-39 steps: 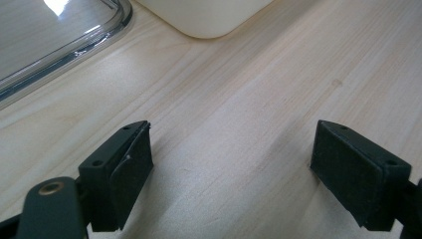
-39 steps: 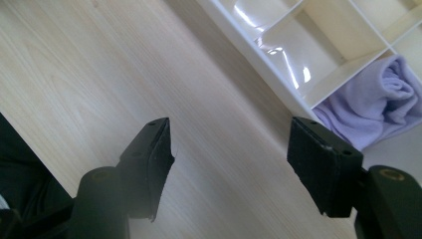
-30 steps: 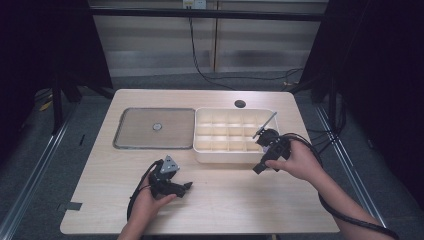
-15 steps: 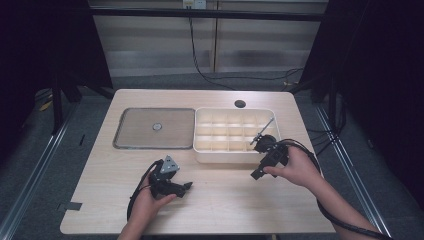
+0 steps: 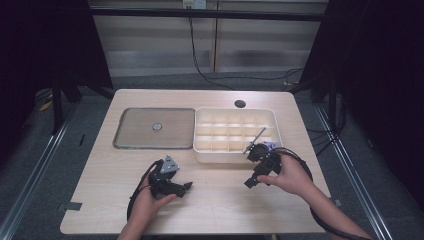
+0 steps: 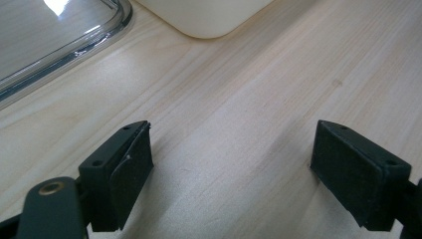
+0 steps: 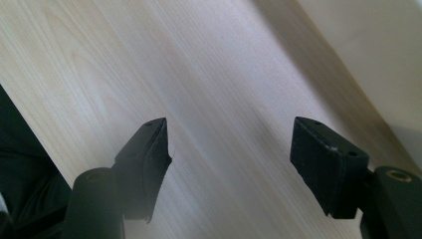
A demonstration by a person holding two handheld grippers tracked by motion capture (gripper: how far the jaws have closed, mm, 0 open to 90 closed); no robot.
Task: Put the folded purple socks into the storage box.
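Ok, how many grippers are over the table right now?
2. The left gripper sits low near the front edge; the right gripper is just in front of the white compartment box.

A pale wooden table with rounded corners [image 5: 210, 210] stands on a grey floor [image 5: 30, 200], black metal rails [image 5: 35, 165] flanking its left and right edges. Beyond its far edge, a light panelled wall [image 5: 150, 45] with a black cable [image 5: 197, 60] hanging down; darkness lies on both sides.

bright tabletop, dark surroundings, glare on the tray [image 6: 74, 45].
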